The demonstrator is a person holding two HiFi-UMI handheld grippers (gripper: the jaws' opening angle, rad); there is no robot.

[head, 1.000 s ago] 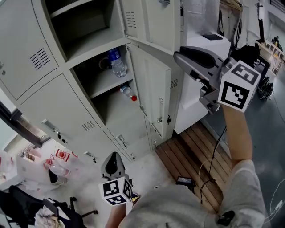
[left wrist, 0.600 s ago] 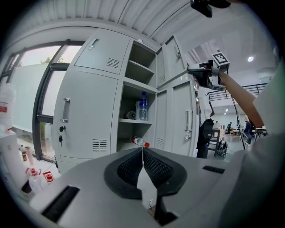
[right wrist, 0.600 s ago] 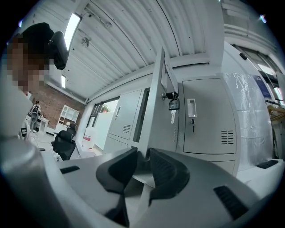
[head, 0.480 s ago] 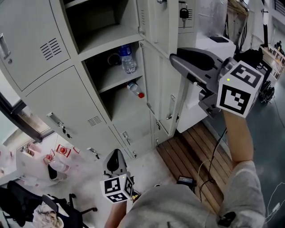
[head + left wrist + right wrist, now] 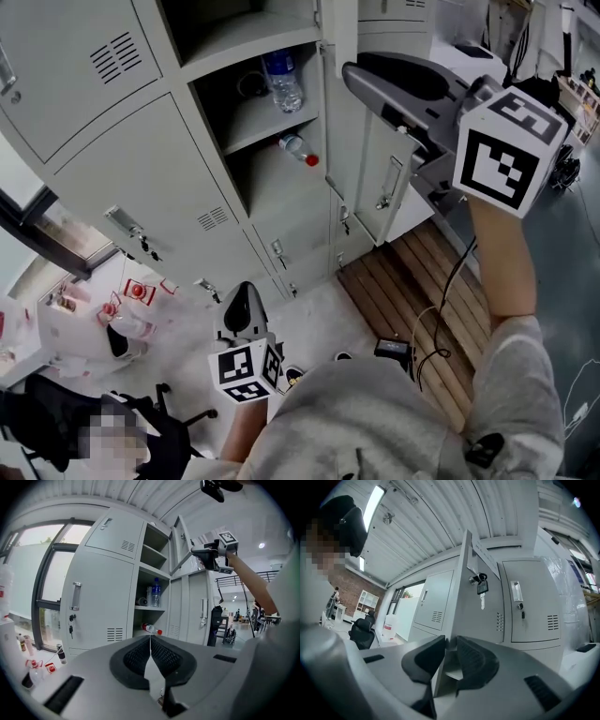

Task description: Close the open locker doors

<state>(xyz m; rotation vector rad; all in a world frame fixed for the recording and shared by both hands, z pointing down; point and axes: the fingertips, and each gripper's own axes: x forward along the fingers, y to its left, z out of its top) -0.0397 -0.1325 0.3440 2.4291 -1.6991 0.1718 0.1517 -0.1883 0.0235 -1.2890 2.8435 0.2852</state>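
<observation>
Left gripper [image 5: 242, 298]: jaws together, empty, hanging low.
Upper door [image 5: 343, 28]: open, its edge between my right jaws.
Lower door [image 5: 380, 173]: open, untouched.
Right gripper [image 5: 450, 651]: jaws just closing, pinching that edge.
Progress: I judge both doors are left to shut.

an upper locker shelf [image 5: 255, 124] carries a clear water bottle [image 5: 283, 82] standing upright beside a dark looped item [image 5: 247, 85]; on the lower shelf [image 5: 281, 192] a red-capped bottle [image 5: 298, 150] lies on its side. a slatted wooden platform [image 5: 417, 277] rests on the pale floor [image 5: 314, 323], a small black device [image 5: 392, 349] near its edge
</observation>
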